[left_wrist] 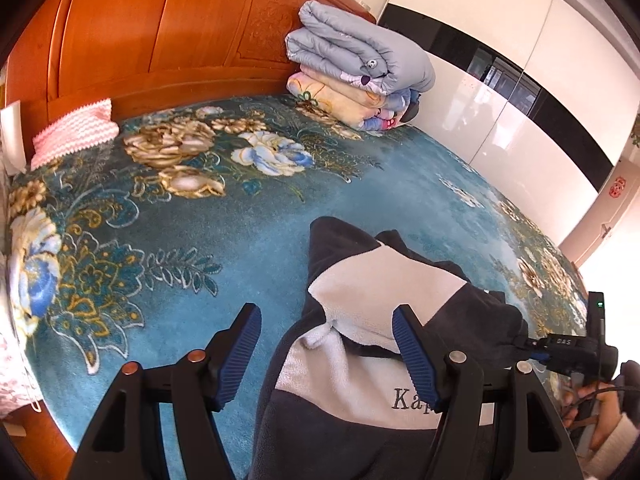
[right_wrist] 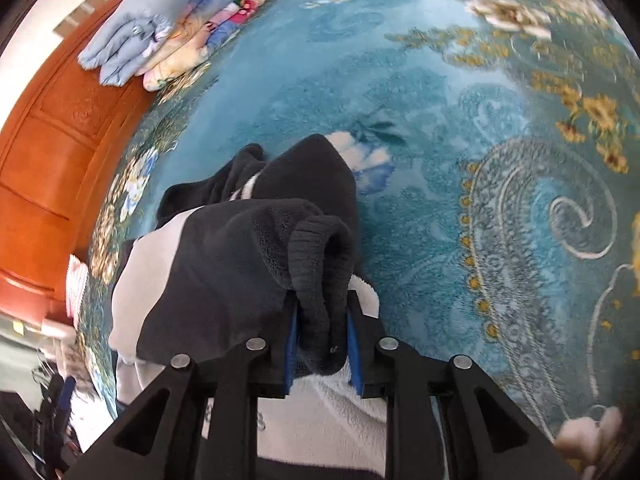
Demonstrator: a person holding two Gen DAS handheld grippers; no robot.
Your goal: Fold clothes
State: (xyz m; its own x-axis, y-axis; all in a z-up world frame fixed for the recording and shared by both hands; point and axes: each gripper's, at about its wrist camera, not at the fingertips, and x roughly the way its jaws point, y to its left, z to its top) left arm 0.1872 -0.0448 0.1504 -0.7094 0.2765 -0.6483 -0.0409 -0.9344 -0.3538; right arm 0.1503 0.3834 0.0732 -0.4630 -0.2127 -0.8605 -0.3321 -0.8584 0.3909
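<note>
A dark grey and white fleece top [left_wrist: 360,292] with stitched lettering lies on the blue floral bedspread [left_wrist: 200,232]. My left gripper [left_wrist: 328,320] hangs open above its left edge, nothing between the blue pads. In the right wrist view my right gripper [right_wrist: 322,312] is shut on the ribbed dark sleeve cuff [right_wrist: 320,264], holding the sleeve over the garment's body [right_wrist: 208,264]. The right gripper [left_wrist: 536,350] also shows at the far right of the left view, clamped on the sleeve end.
Folded quilts [left_wrist: 352,68] are stacked against the orange wooden headboard [left_wrist: 140,32]. A pink knitted cloth [left_wrist: 76,132] lies at the bed's left corner. White wardrobe doors [left_wrist: 500,92] stand beyond the bed. A person's hand [left_wrist: 600,412] holds the right gripper.
</note>
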